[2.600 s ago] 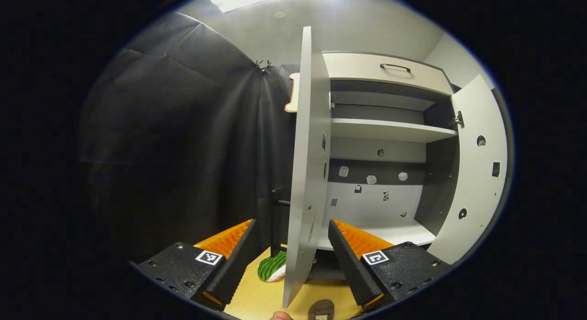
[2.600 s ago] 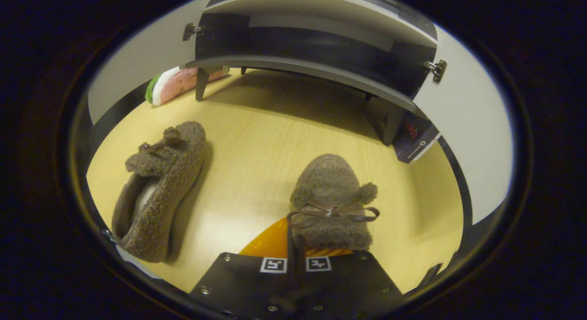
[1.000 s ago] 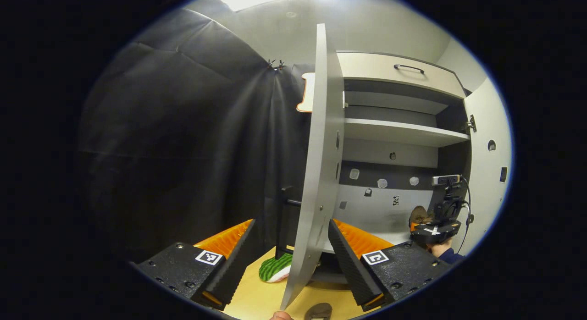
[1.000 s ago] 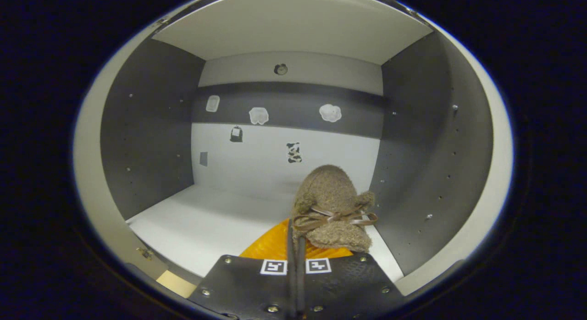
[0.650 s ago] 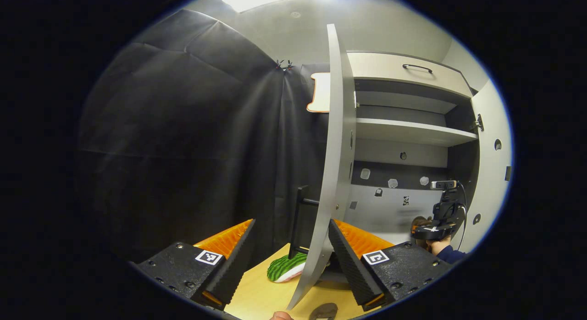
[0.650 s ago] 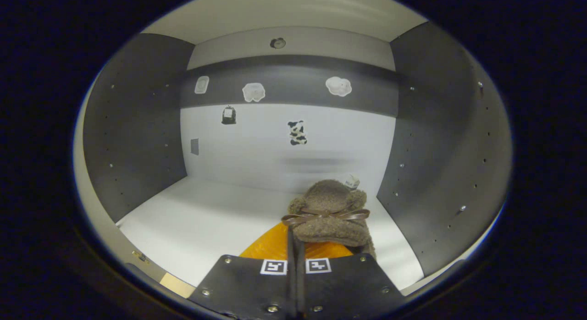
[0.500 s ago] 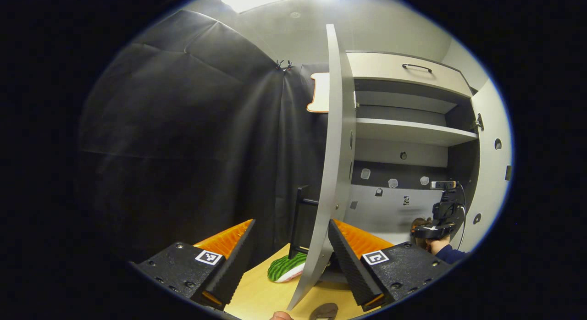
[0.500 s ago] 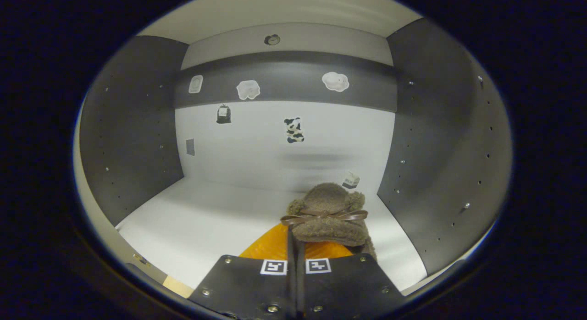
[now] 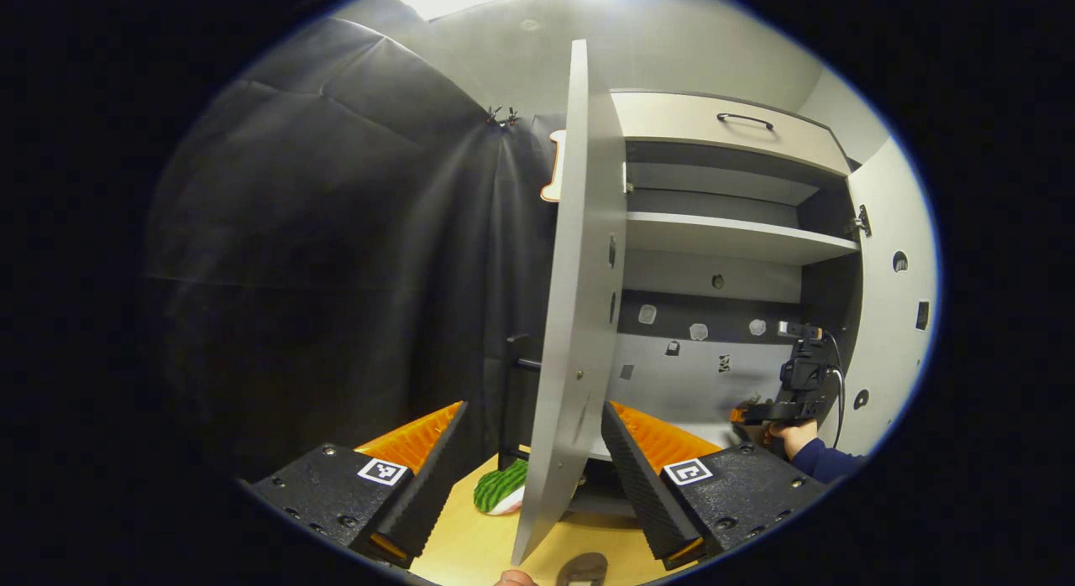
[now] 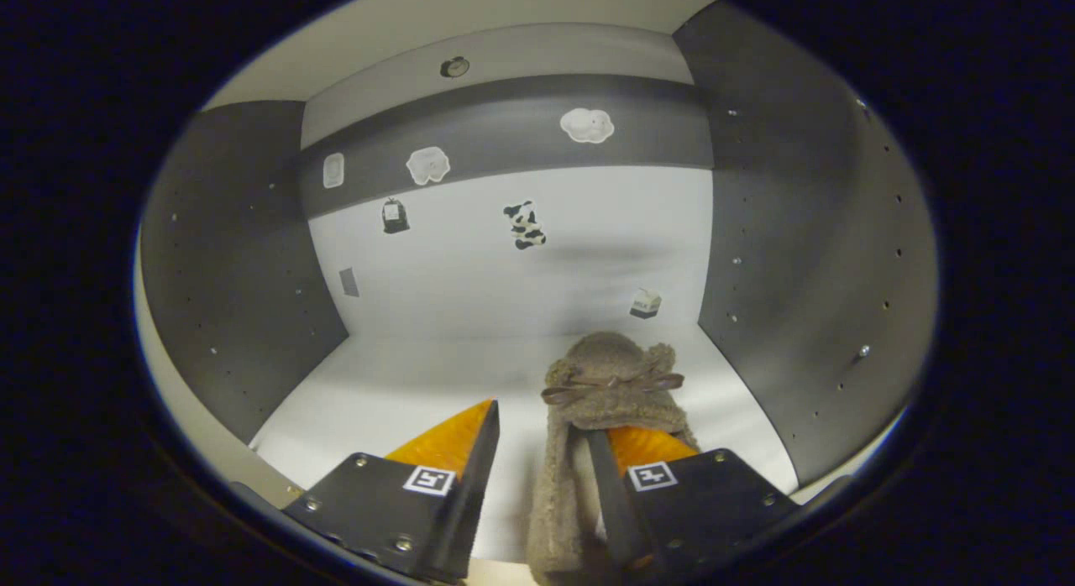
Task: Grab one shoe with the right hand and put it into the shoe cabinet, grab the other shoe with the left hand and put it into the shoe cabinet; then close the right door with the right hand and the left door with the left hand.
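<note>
Right tool: the right tool (image 10: pixel 537 460) is spread apart inside the lower compartment of the shoe cabinet (image 10: pixel 798 233); from the left gripper view it (image 9: pixel 756 412) shows far off inside that compartment, with a hand (image 9: pixel 785 435) in a dark sleeve behind it.
Shoe: a brown fuzzy shoe (image 10: pixel 605 384) with a thin bow lies on the white cabinet floor (image 10: pixel 403 384), toe toward the back wall. It sits between the spread fingers, against the right finger and apart from the left one.
Left tool: the left tool (image 9: pixel 529 477) is spread wide in front of the left door (image 9: pixel 575 317); the door's edge stands between the fingers, and I cannot tell whether either touches it.
Doors: the left door and the right door (image 9: pixel 890 300) both stand open.
Other shoe: a dark scrap (image 9: pixel 582 567) at the bottom edge on the wooden worktop (image 9: pixel 470 544) may be the second shoe; too little shows to be sure.
Extras: a watermelon-patterned thing (image 9: pixel 500 492) lies by the cabinet's foot; small stickers (image 10: pixel 525 223) dot the back wall.
</note>
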Available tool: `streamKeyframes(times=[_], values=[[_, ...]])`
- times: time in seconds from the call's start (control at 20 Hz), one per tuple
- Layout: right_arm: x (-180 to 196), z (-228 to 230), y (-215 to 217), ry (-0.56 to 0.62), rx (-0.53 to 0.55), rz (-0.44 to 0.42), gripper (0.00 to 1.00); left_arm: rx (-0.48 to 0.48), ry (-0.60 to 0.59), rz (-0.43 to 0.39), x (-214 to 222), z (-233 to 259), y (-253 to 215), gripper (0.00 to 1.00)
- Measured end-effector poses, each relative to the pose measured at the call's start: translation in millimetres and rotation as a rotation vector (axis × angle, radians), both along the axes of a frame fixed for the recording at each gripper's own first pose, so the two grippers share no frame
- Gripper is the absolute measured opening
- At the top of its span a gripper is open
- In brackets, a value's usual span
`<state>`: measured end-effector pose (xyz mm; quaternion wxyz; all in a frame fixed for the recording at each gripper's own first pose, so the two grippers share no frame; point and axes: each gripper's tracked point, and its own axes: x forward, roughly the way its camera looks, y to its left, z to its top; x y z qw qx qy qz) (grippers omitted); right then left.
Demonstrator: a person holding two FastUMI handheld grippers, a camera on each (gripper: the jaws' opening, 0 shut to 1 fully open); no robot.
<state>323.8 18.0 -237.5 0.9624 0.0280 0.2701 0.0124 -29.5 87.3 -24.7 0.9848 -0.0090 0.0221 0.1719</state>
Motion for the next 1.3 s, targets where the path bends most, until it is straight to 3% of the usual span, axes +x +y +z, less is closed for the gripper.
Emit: streamKeyframes(times=[0.25, 0.35, 0.55, 0.65, 0.7, 0.75, 1.0, 1.15, 1.25, 1.3], values=[[-37, 31, -4, -0.018, -0.008, 0.009, 0.60, -0.005, 0.011, -0.059, -1, -8, -14, 0.97], [-56, 61, -6, -0.079, -0.025, 0.018, 0.58, -0.025, 0.028, -0.087, -3, -17, -20, 0.93], [-106, 133, -1, -0.221, 0.010, 0.027, 0.65, -0.044, 0.090, -0.139, -7, -44, -30, 0.98], [-134, 171, -1, -0.297, 0.012, 0.032, 0.58, -0.045, 0.133, -0.171, -8, -61, -38, 0.95], [-148, 188, -2, -0.334, 0.005, 0.035, 0.61, -0.045, 0.159, -0.188, -9, -71, -42, 0.93], [-163, 202, 0, -0.370, -0.006, 0.037, 0.65, -0.043, 0.191, -0.209, -11, -84, -48, 0.94], [-219, 268, -15, -0.515, -0.072, 0.026, 0.59, -0.034, 0.391, -0.304, -25, -167, -77, 0.96], [-246, 281, -26, -0.563, -0.105, 0.022, 0.57, -0.053, 0.540, -0.350, -39, -226, -89, 0.96], [-263, 290, -31, -0.581, -0.107, 0.020, 0.65, -0.061, 0.637, -0.372, -54, -268, -93, 0.96], [-270, 293, -33, -0.584, -0.106, 0.019, 0.61, -0.071, 0.692, -0.379, -63, -290, -94, 0.96]])
